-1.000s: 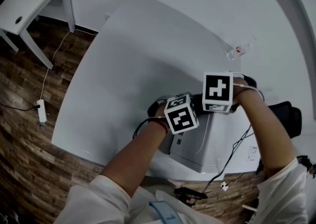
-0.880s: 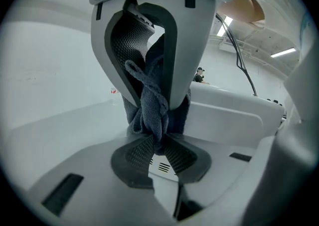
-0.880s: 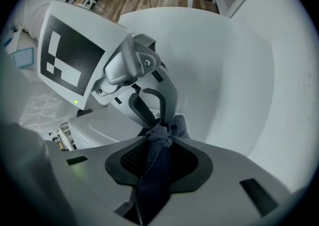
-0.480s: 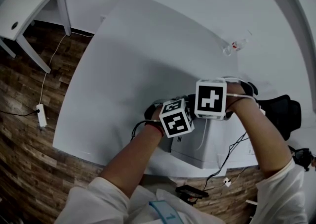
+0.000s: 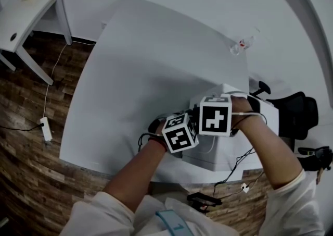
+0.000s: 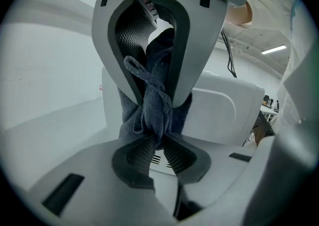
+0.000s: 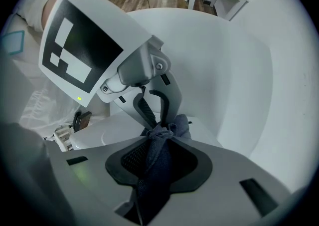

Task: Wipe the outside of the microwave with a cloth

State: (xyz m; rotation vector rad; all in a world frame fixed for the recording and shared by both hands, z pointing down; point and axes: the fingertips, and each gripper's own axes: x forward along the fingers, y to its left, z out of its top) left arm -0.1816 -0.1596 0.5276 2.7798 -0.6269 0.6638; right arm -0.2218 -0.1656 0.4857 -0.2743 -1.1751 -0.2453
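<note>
Both grippers hold one dark blue-grey cloth over the white microwave at the table's near right. My left gripper is shut on the cloth's lower bunch, with the microwave's side just behind it. My right gripper is shut on the cloth, which runs back through its jaws. The jaws of both have just been closing, with the cloth between them. In the head view the marker cubes, left and right, sit side by side and hide the fingertips.
The microwave stands on a large white table. A small clear object lies at its far right. A black chair is at the right, and cables hang off the near edge. A side table and a power strip are at the left.
Both hands have slid together toward the near edge of the table, cubes staying side by side. More of the microwave's top shows behind the right hand.
</note>
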